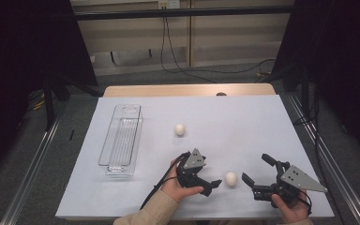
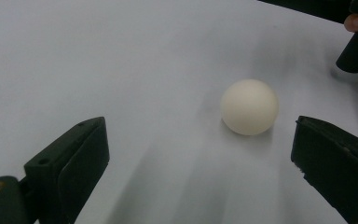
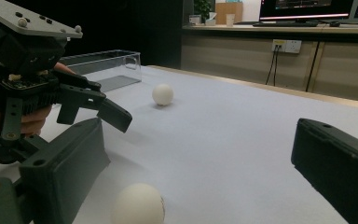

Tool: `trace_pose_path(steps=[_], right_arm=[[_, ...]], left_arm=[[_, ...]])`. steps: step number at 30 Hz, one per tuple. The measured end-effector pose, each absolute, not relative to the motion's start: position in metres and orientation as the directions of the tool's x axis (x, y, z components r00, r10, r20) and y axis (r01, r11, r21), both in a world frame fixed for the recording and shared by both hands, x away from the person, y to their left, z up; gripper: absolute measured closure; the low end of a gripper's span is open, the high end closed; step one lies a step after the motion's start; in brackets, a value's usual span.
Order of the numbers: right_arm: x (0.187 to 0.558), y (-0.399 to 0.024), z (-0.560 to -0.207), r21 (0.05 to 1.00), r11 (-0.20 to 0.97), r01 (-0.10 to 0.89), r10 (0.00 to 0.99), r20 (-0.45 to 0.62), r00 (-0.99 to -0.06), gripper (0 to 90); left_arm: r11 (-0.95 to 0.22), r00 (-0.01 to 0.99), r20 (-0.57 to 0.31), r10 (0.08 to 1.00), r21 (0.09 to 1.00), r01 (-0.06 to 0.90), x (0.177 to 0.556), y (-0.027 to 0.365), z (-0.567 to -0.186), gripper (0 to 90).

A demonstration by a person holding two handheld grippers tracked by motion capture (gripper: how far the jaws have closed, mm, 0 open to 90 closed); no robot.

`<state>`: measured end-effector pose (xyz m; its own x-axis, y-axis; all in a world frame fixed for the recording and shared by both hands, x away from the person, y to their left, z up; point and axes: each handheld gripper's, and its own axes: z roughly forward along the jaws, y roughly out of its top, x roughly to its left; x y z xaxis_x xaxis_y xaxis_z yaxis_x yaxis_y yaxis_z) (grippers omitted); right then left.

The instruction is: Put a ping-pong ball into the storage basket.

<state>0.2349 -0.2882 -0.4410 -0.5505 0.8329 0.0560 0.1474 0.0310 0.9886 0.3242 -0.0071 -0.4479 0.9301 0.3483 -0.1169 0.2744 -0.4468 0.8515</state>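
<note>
Two white balls lie on the white table sheet [image 1: 243, 122]. The near ball [image 1: 231, 179] [image 2: 249, 106] [image 3: 137, 205] rests between my two grippers. My left gripper [image 1: 212, 184] [image 2: 200, 135] [image 3: 100, 100] is open and points right at this ball, which sits just ahead of its jaws, nearer the right jaw, untouched. My right gripper [image 1: 258, 168] [image 3: 198, 135] is open too, to the right of the ball and pointing left; in the right gripper view the ball lies low by its left jaw. The far ball [image 1: 180, 129] [image 3: 162, 94] lies alone mid-table.
A clear plastic tray [image 1: 121, 139] [image 3: 102, 70], long and narrow, lies on the left part of the sheet. The wooden table edge [image 1: 187, 90] runs along the back. Cables hang over the floor beyond the table.
</note>
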Motion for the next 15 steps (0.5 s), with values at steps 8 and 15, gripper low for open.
trace_pose_path(steps=[8, 15], right_arm=[[0.235, -0.2889, -0.4411, 0.989, 0.033, 0.147, 0.833, 0.054, -0.55, 2.3], [0.2349, -0.2888, -0.4411, 0.989, 0.035, 0.147, 0.832, 0.052, -0.552, 2.3]], left_arm=[[-0.458, 0.928, -0.116, 0.354, 0.843, 0.28, 0.3257, -0.009, -0.4493, 4.6], [-0.46, 0.931, -0.113, 0.348, 0.845, 0.274, 0.3255, -0.0116, -0.4486, 4.7]])
